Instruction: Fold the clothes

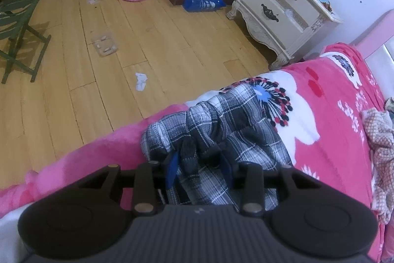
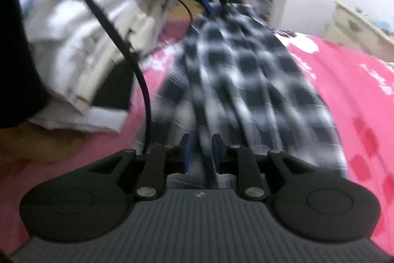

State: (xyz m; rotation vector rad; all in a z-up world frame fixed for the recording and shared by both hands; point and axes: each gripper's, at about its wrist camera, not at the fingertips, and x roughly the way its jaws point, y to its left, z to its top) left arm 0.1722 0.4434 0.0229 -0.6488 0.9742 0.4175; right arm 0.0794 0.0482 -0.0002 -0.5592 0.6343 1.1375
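Note:
A black, grey and white plaid garment (image 1: 221,134) lies stretched along the pink flowered blanket (image 1: 327,100) on the bed. My left gripper (image 1: 199,164) is shut on a bunched end of the plaid garment near the bed's edge. In the right wrist view the garment (image 2: 246,70) runs away from me, blurred by motion. My right gripper (image 2: 200,154) is shut on its near end. The left gripper (image 2: 214,1) shows at the top, held by a hand, pinching the far end.
A checked reddish cloth (image 1: 379,139) lies on the bed at right. A cream nightstand (image 1: 283,9) stands by the pink headboard. The wooden floor (image 1: 98,53) holds a green chair (image 1: 17,33), bags and litter. The person's light clothing (image 2: 81,46) and a black cable (image 2: 138,70) are at left.

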